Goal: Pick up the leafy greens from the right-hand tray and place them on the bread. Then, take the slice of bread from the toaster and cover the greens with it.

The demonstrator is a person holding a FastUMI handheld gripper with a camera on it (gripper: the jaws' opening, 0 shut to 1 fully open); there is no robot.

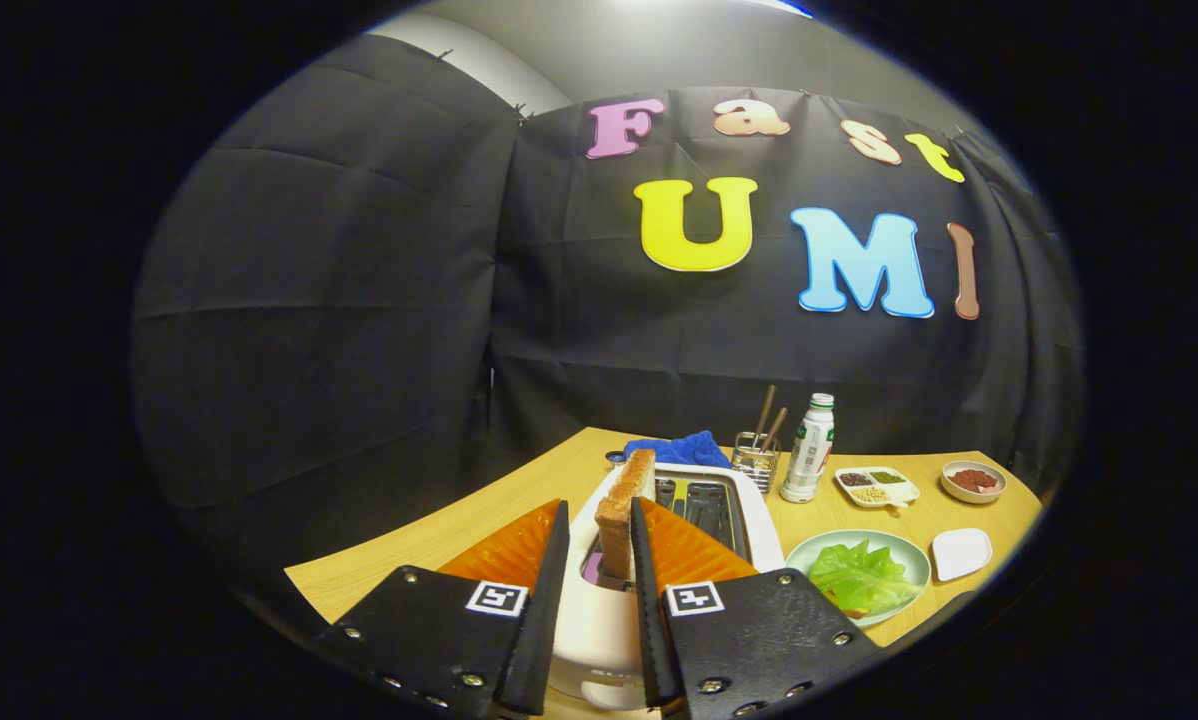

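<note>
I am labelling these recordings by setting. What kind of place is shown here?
Probably a staged kitchen table inside a recording booth: a wooden table bears a toaster, a plate of greens and a bottle, with black cloth behind. The fingers flank a bread slice.

We see black cloth hung as the booth's wall, creased and pinned along its top edge, wrapping around the far side and the left. Above it a pale wall and a grey ceiling catch soft overhead light. Below stands a light wooden bench, evenly lit.
</note>
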